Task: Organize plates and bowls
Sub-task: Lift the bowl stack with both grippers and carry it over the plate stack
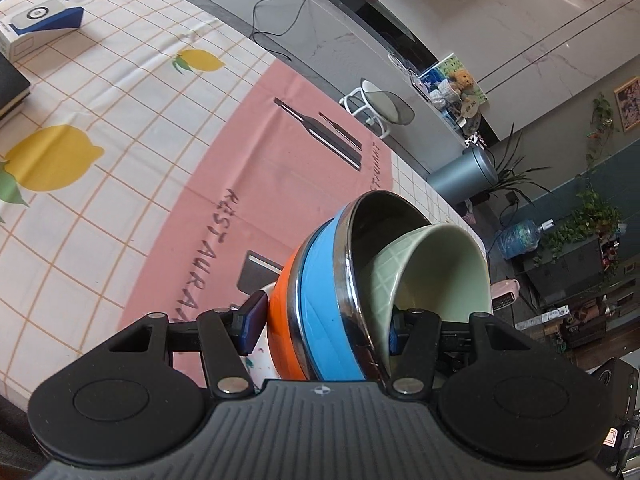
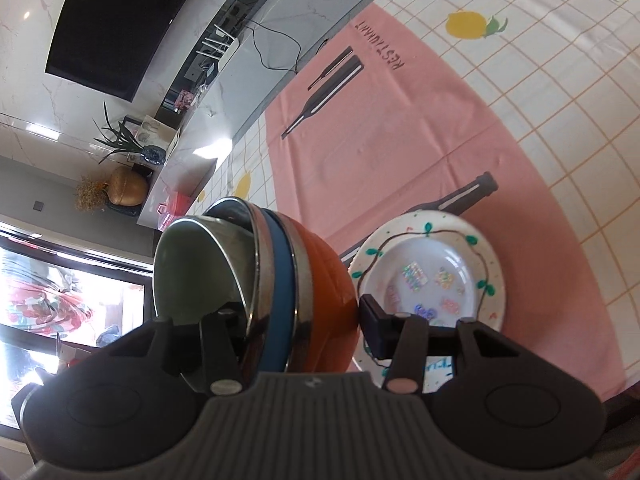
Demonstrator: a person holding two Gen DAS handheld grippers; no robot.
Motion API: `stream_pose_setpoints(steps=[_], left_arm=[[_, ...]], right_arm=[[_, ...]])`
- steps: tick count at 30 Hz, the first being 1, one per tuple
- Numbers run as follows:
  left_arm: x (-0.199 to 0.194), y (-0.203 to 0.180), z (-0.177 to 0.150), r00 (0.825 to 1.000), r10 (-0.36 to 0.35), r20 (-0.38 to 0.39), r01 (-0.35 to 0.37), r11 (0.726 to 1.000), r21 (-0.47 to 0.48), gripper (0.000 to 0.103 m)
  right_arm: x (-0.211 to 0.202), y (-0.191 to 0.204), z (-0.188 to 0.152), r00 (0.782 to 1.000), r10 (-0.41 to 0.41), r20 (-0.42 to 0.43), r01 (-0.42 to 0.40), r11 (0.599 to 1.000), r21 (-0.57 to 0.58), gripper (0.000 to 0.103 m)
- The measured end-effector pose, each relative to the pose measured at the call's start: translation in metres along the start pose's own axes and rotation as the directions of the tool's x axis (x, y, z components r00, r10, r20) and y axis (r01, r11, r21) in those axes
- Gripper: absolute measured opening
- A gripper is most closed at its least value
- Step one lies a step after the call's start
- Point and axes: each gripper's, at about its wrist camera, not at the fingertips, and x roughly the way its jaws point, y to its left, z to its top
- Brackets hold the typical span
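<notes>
Three bowls are nested in a stack: an orange bowl [image 1: 280,320] outermost, a blue bowl with a steel rim [image 1: 324,280] in it, and a pale green bowl [image 1: 432,272] innermost. The stack hangs tilted above the pink placemat [image 1: 224,184]. My left gripper [image 1: 324,320] is shut on one side of the stacked walls, one pad outside the orange bowl and one inside the green bowl. My right gripper [image 2: 296,320] clamps the other side of the stack [image 2: 320,280] the same way. A white decorated plate [image 2: 432,264] lies on the placemat [image 2: 400,140] beside the right gripper's outer finger.
A lemon-print tablecloth [image 1: 100,120] covers the table. A white and blue box [image 1: 40,20] and a dark book [image 1: 12,88] sit at the far left. The table edge runs behind the placemat, with a white stool [image 1: 380,108] on the floor beyond it.
</notes>
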Motion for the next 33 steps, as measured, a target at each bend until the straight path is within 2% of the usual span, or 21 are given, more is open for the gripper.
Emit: stream_pose_setpoints(steps=[5,12,16,33], left_arm=[[0.021,-0.008,-0.011,0.999,-0.028,-0.045,0.028,1.000,-0.002,0.063],[0.039,-0.006,-0.021,0.997,-0.004,-0.076,0.003,1.000,-0.014,0.063],[0.045,-0.002,-0.021,0.997,0.001,-0.083,-0.003,1.000,-0.026,0.063],[0.051,-0.004,-0.023,0.996,0.055,-0.064,-0.054,0.998,0.018,0.063]], right_arm=[[-0.018,-0.016,0.009,0.999,-0.044,0.017,0.044,0.999,-0.012,0.048],[-0.012,-0.043,0.013,0.998,-0.069,-0.011,0.070,0.997,0.042,0.048],[-0.008,-0.045,0.013,0.997,-0.081,-0.011,0.081,0.996,0.030,0.048],[0.010,-0.061,0.012,0.998,-0.046,-0.040,0.048,0.998,0.043,0.048]])
